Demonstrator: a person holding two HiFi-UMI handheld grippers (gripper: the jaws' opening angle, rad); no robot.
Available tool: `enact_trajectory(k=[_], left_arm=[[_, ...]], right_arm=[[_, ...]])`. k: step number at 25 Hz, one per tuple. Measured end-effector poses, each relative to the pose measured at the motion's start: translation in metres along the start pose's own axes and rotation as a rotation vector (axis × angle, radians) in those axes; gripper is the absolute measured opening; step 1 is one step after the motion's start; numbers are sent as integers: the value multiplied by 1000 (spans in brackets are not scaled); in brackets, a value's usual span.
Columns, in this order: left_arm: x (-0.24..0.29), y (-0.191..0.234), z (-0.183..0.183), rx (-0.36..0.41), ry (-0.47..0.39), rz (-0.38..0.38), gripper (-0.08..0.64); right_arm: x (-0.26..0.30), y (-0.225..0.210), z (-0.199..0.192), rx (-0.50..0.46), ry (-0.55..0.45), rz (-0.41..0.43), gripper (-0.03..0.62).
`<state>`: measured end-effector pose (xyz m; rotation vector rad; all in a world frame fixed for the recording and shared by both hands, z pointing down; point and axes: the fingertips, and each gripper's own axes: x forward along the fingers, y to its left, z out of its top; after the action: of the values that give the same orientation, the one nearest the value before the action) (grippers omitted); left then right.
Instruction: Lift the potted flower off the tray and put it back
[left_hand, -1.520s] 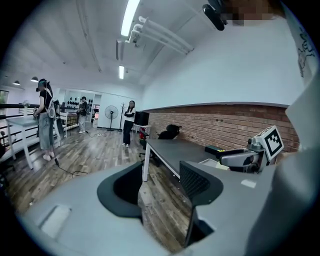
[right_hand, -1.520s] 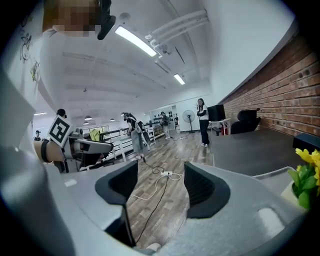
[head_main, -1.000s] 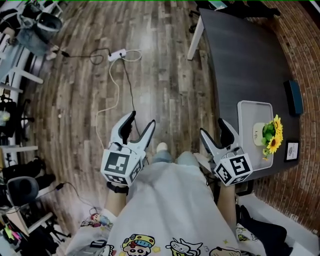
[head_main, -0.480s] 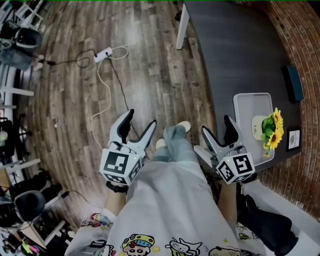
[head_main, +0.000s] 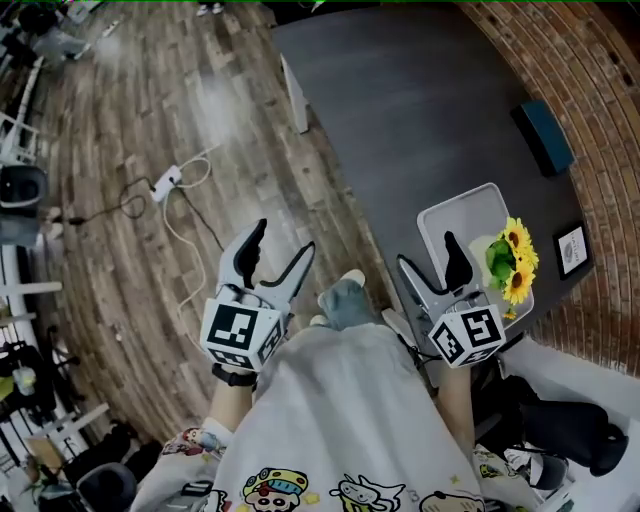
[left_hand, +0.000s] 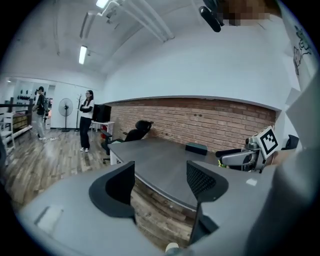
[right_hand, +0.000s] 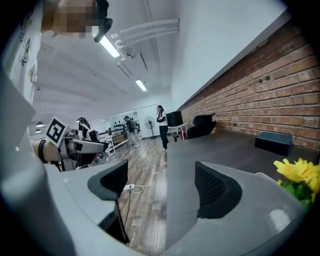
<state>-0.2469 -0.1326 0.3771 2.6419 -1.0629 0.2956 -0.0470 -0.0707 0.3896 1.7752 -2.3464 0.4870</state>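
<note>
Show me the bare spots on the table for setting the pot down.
Most of the dark table is bare, from its left edge across to the dark box. The tray's far half is bare too. Crowded: the near corner, with potted sunflower and framed card.

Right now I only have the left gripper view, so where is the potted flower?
Observer: The potted flower stands on the white tray at the near edge of the table, just right of the right tongs in the head view.
Operator: Are those tongs holding anything?
Observer: No. The right gripper view shows them open and empty; they have just been opening.
Operator: Anything else beside the tray?
Observer: A small framed card sits right of it, by the brick wall.
</note>
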Motion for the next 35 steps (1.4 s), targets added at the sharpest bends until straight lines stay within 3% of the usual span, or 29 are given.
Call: enact_trajectory(k=[7, 12, 18, 21, 28, 35], left_arm=[[95, -54, 40, 95, 7, -250, 341], [147, -102, 57, 160, 18, -433, 347], [184, -182, 53, 246, 83, -744, 353], [197, -217, 49, 276, 109, -870, 353], [209, -276, 40, 345, 161, -1098, 354], [211, -297, 32, 371, 191, -1200, 354]], right_arm=[[-28, -70, 32, 37, -97, -194, 416], [-63, -110, 34, 72, -157, -358, 416], [-139, -134, 9, 170, -208, -670, 416], [-168, -139, -3, 209, -222, -784, 416], [-204, -138, -21, 272, -223, -951, 416], [-213, -135, -26, 286, -225, -1004, 416]])
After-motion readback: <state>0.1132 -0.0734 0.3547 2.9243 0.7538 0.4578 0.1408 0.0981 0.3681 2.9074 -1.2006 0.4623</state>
